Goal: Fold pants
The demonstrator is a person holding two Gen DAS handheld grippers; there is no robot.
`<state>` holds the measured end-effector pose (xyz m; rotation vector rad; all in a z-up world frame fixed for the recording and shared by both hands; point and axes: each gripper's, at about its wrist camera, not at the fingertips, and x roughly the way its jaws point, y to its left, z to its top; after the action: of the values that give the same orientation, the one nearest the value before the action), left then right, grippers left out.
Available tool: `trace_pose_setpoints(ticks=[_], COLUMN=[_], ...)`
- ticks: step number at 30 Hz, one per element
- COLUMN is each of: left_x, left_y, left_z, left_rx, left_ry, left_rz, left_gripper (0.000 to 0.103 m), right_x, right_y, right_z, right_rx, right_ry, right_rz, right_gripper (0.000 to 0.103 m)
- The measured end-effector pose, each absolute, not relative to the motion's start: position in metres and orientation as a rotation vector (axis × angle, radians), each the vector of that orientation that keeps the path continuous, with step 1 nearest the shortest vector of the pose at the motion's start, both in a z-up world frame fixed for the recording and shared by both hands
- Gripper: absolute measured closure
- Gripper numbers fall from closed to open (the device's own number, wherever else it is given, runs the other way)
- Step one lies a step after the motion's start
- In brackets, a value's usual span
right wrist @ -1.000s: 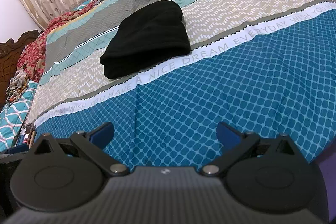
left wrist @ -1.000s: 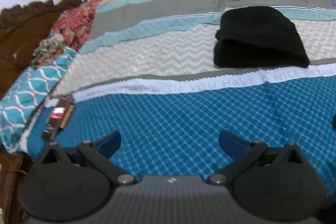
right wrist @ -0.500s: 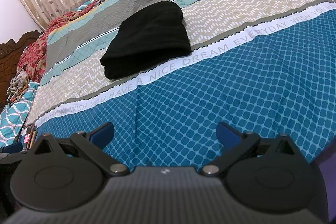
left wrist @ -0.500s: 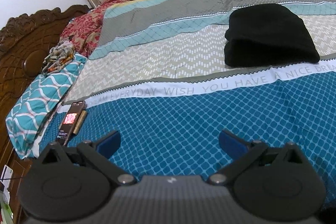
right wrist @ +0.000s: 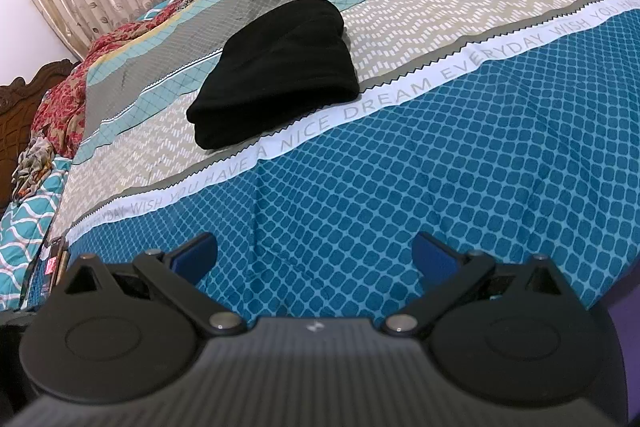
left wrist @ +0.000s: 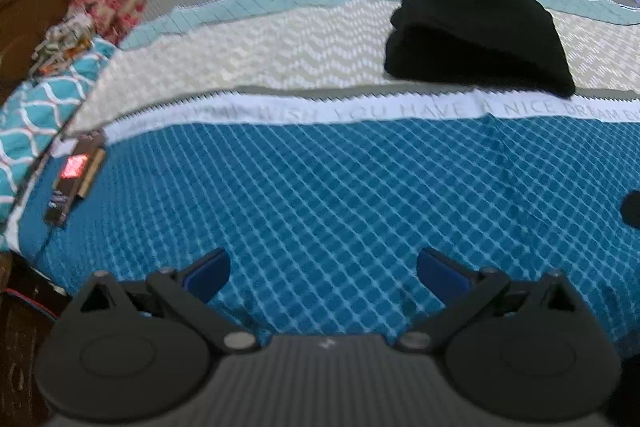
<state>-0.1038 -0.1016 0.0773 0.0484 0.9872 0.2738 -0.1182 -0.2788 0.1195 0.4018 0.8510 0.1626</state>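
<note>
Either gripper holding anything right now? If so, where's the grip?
Nothing held. The left gripper and right gripper are both open over the bedspread, apart from the folded black pants.

Bed w/ striped bedspread [right wrist: 440, 187], folded black pants [right wrist: 276, 75] on it, phone [left wrist: 72, 179] at edge

left gripper [left wrist: 323, 269]: two blue finger pads on matte black linkage arms.
left pivots: silver round screws at the inner joints, large black discs outside them.
left body: dark grey ribbed housing with a small white mark at its top edge.
right gripper [right wrist: 314, 254]: same build, blue pads, black arms, silver screws, ribbed grey housing.
</note>
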Motion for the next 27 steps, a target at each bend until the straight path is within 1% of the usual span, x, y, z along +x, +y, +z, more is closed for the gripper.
trace_pose_setpoints(ticks=[16,27], left_x=[-0.099,-0.093], left_y=[-0.103,-0.100], left_z=[0.045,0.031], left_rx=[0.023,0.029], left_ry=[1.129,1.154], left_rz=[0.242,0.245], left_gripper=[0.000,0.000], right_x=[-0.115,-0.110], right_y=[-0.282,-0.285], right_z=[0.112,0.097], right_rx=[0.418,0.443], right_ry=[0.899,0.970], right_rz=[0.156,0.138], right_gripper=[0.000,0.000])
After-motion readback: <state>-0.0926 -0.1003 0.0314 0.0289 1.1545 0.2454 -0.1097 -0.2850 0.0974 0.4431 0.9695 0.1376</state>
